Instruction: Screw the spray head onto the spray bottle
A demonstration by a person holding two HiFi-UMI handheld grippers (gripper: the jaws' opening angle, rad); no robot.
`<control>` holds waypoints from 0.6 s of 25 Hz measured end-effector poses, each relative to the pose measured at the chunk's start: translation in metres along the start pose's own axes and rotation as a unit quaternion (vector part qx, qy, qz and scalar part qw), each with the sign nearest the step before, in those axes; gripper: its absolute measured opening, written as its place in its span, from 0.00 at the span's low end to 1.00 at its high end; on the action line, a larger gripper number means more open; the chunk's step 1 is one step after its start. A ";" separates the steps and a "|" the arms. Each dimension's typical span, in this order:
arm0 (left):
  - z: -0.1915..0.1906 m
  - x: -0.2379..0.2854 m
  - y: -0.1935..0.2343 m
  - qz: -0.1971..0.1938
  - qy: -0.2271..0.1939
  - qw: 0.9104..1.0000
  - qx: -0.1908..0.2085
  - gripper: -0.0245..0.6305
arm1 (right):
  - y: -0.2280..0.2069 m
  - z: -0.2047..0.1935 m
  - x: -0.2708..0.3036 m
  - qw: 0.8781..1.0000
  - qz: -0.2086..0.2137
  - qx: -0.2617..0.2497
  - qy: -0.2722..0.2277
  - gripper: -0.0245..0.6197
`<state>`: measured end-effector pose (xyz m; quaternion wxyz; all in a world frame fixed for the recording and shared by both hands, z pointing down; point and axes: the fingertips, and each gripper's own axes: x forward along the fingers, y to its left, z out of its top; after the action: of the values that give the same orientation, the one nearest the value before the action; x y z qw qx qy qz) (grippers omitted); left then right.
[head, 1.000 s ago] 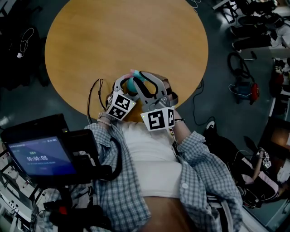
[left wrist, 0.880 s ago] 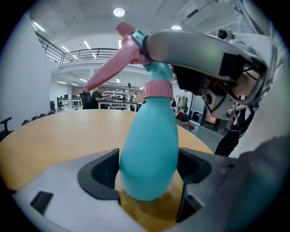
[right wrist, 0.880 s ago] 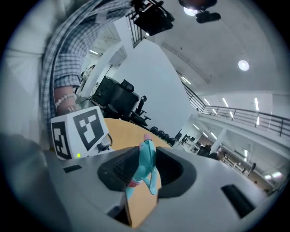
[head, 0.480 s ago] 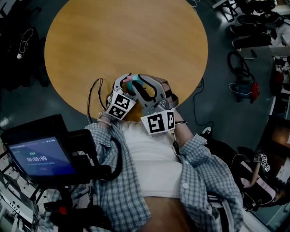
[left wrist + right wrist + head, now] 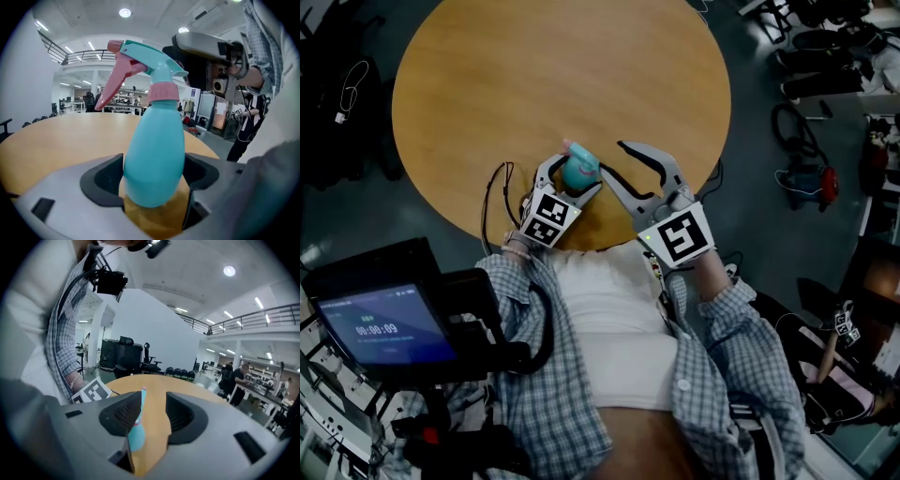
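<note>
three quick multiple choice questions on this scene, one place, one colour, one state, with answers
1. Where is the spray head? A) on the neck of the bottle B) lying beside the bottle C) in a box
2. What colour is the trigger? A) yellow B) black C) pink
3. The left claw is: A) open and empty B) shut on the bottle C) shut on a cloth
Answers: 1 A, the pink collar sits on the neck; 2 C, pink against teal; 3 B, both jaws press its sides.

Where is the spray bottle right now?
Head view: the bottle is upright at the table's near edge, clamped in the jaws of the left gripper; the right gripper, jaws opening and empty, is just right of it.
</note>
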<state>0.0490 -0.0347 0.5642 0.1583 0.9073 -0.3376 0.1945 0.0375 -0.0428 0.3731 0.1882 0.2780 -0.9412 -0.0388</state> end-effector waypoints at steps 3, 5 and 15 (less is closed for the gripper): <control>0.000 -0.001 0.000 0.001 -0.001 1.000 0.000 0.63 | -0.008 -0.033 -0.009 0.996 0.066 -0.006 0.053 0.26; 0.000 -0.001 0.000 0.000 0.000 1.000 0.000 0.63 | 0.000 -0.059 -0.009 0.988 0.120 -0.027 0.089 0.26; -0.011 -0.010 0.000 -0.006 0.007 1.000 0.005 0.63 | 0.045 -0.088 0.027 0.944 0.299 -0.055 0.127 0.26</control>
<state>0.0396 -0.0245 0.5691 0.1576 0.9088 -0.3297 0.2011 0.0270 -0.0168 0.4719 0.3245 -0.0245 -0.9456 0.0029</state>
